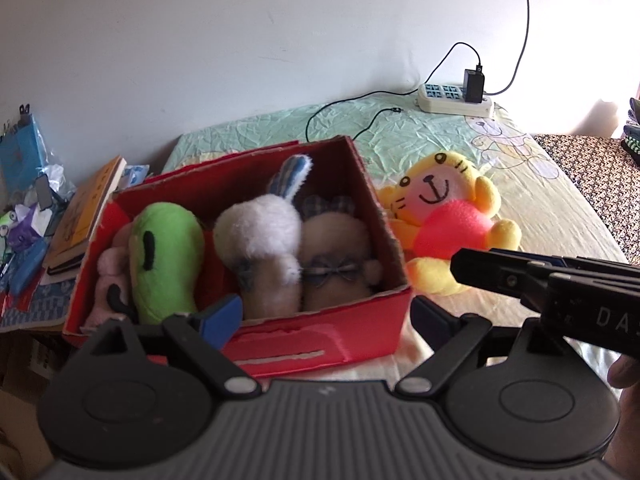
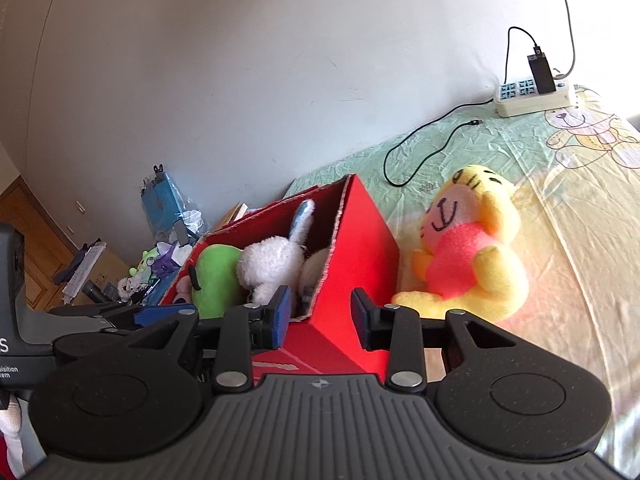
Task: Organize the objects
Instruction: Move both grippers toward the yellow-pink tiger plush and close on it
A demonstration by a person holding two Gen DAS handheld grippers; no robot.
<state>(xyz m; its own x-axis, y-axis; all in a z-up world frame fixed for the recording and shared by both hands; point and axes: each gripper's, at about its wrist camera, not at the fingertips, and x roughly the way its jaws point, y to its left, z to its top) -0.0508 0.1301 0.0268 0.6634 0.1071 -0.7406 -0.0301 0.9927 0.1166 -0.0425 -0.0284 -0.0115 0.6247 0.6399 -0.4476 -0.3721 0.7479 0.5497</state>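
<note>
Left wrist view: tiger plush [image 1: 448, 216] on bed [image 1: 560, 208], touching right wall of red box [image 1: 320, 332], lying far-right of open, empty left gripper [image 1: 324, 316]; right gripper [image 1: 472, 268] nearer.

Right wrist view: right gripper [image 2: 320, 312] open, empty, straddling box wall [image 2: 352, 256]; plush [image 2: 472, 248] far-right, long axis toward far; wall obstructs.

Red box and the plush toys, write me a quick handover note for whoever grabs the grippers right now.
Left gripper: open, empty, at the near wall of the red box.
Right gripper: open, empty, straddling the box's near right corner.
Done: green plush, white bunny, beige plush and a pink plush lie in the box.
Left: yellow tiger plush lies on the bed sheet, right of the box; likely goes in next.
</note>
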